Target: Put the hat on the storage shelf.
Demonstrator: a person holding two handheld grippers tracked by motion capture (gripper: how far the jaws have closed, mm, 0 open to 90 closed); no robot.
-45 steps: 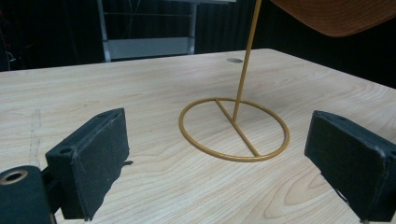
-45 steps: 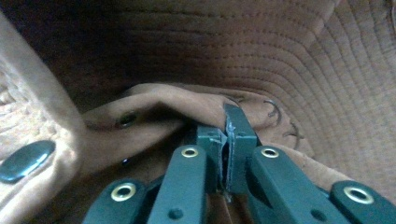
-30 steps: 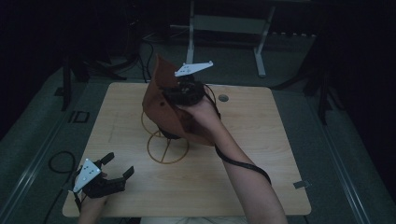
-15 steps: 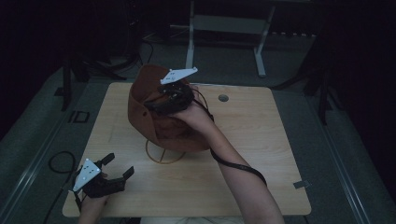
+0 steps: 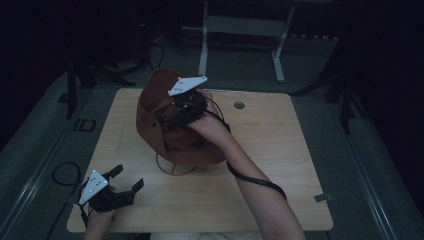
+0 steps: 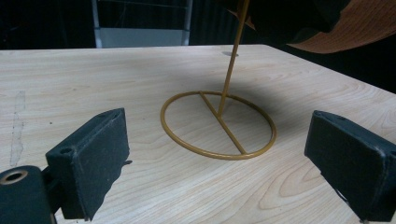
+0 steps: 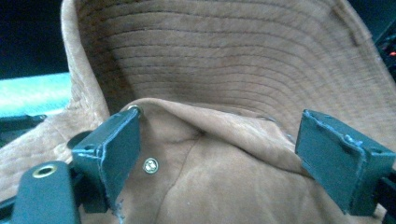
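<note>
Two grippers in the high view: my right gripper point(image 5: 172, 117) is up against the brown hat point(image 5: 165, 125), which sits draped over the gold wire stand point(image 5: 175, 167) near the middle of the wooden table point(image 5: 280, 165), while my left gripper point(image 5: 125, 187) rests low at the near left corner, well apart from the hat and stand, jaws spread and holding nothing. Right hand is clearly the nearer one, so I judge any hat move belongs to it. Hat's crown bulges toward the table's near side and its brim rises at the far-left side; the stand's ring base peeks out just below it. Left gripper view: my left gripper point(image 6: 219, 163) has both black jaws wide apart with only bare table between them, and the stand's ring base point(image 6: 218, 125) lies straight ahead, its upright rod point(image 6: 232, 60) rising to the hat's brim edge point(image 6: 359, 28) at the top right. Right gripper view: my right gripper point(image 7: 215, 158) also stands open, gripping nothing, and the hat's suede crown point(image 7: 210, 186) lies right between and ahead of the jaws, with a fold running across from left jaw toward right jaw, the stitched brim point(image 7: 224, 56) curving up behind it. A small metal eyelet point(image 7: 150, 165) sits just beside the left jaw. Whether the pads touch the fabric I can't tell for sure; left one looks pressed against it.
</note>
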